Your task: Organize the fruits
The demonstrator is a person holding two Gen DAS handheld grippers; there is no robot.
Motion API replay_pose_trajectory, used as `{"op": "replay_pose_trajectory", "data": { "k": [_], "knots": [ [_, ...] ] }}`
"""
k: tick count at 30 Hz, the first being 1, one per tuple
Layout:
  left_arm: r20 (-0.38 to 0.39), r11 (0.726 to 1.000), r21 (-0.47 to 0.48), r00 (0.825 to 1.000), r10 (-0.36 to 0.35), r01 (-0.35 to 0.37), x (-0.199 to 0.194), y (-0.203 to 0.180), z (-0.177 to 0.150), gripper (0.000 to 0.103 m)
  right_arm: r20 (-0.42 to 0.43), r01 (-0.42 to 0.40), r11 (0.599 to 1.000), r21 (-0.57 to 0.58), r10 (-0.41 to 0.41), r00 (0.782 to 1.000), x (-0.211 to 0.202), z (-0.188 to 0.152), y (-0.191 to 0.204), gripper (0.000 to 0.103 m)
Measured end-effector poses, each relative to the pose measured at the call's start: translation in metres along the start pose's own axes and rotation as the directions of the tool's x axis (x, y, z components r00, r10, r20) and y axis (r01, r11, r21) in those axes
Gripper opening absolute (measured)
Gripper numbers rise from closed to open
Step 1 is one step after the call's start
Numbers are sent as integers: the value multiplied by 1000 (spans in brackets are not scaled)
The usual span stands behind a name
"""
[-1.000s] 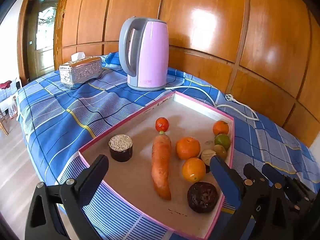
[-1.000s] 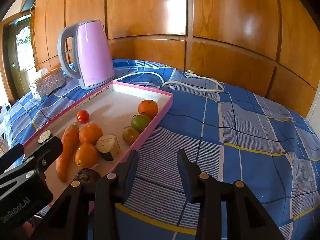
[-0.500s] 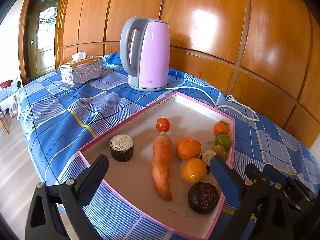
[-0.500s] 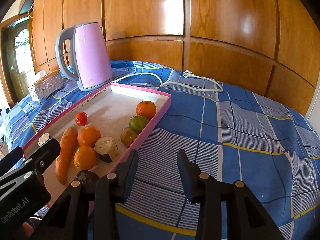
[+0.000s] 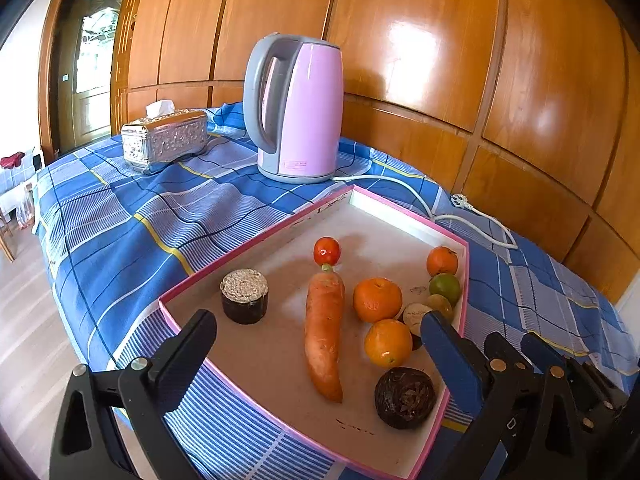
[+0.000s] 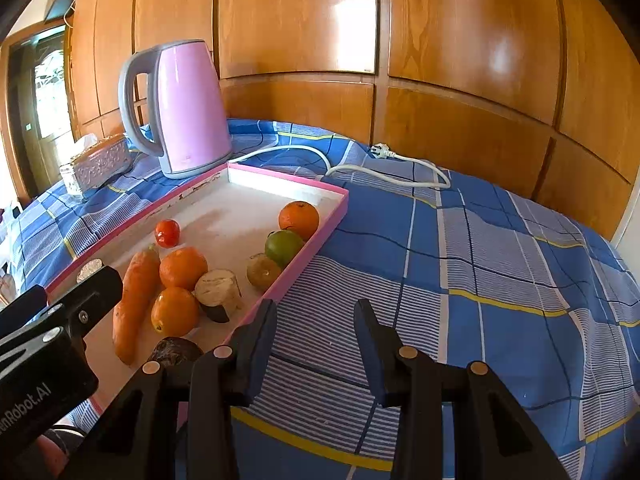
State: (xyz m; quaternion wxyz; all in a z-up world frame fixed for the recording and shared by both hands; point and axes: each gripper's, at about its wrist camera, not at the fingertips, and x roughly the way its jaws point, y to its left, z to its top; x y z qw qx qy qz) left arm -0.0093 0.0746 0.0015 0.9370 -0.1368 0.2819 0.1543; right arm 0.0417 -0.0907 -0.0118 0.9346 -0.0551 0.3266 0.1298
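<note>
A pink-rimmed tray [image 5: 280,232] [image 6: 328,220] holds a carrot [image 5: 324,332] [image 6: 134,300], a small tomato [image 5: 327,251] [image 6: 167,233], three oranges [image 5: 377,299] [image 6: 183,268], a green lime [image 5: 445,288] [image 6: 283,247], a brownish fruit [image 6: 263,271], cut eggplant pieces [image 5: 244,296] [image 6: 218,290] and a dark wrinkled fruit [image 5: 405,398]. My left gripper [image 5: 316,344] is open and empty above the tray's near end. My right gripper [image 6: 316,328] is open and empty over the cloth, just right of the tray.
A pink kettle [image 5: 300,108] [image 6: 180,108] stands behind the tray, its white cord and plug [image 6: 380,160] lying on the blue checked cloth [image 6: 500,264]. A silver tissue box [image 5: 164,140] sits far left. Wooden panels back the table.
Both views have shifted slightly; the tray appears a little further left in the right wrist view. Both grippers stay open and nothing on the tray has moved.
</note>
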Motion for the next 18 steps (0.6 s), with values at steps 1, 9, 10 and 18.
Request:
{"op": "replay_pose_trajectory", "data": {
  "k": [1,9,10,18],
  "knots": [
    [2,1000,1,1000,-3,3,0,0,0,102,0,0,1000,1,0,1000,0,0,0,40],
    [31,999,42,1000,3,-5,-4,-7,-1,103,-2,-3,1000,-10,3,1000,1,0,2,40],
    [37,999,44,999,-5,3,-5,-7,-1,102,-4,-2,1000,-9,2,1000,1,0,2,40],
    [46,998,56,999,-29,26,-7,-9,0,101,-10,11,1000,-2,-11,1000,2,0,0,40]
  ]
}}
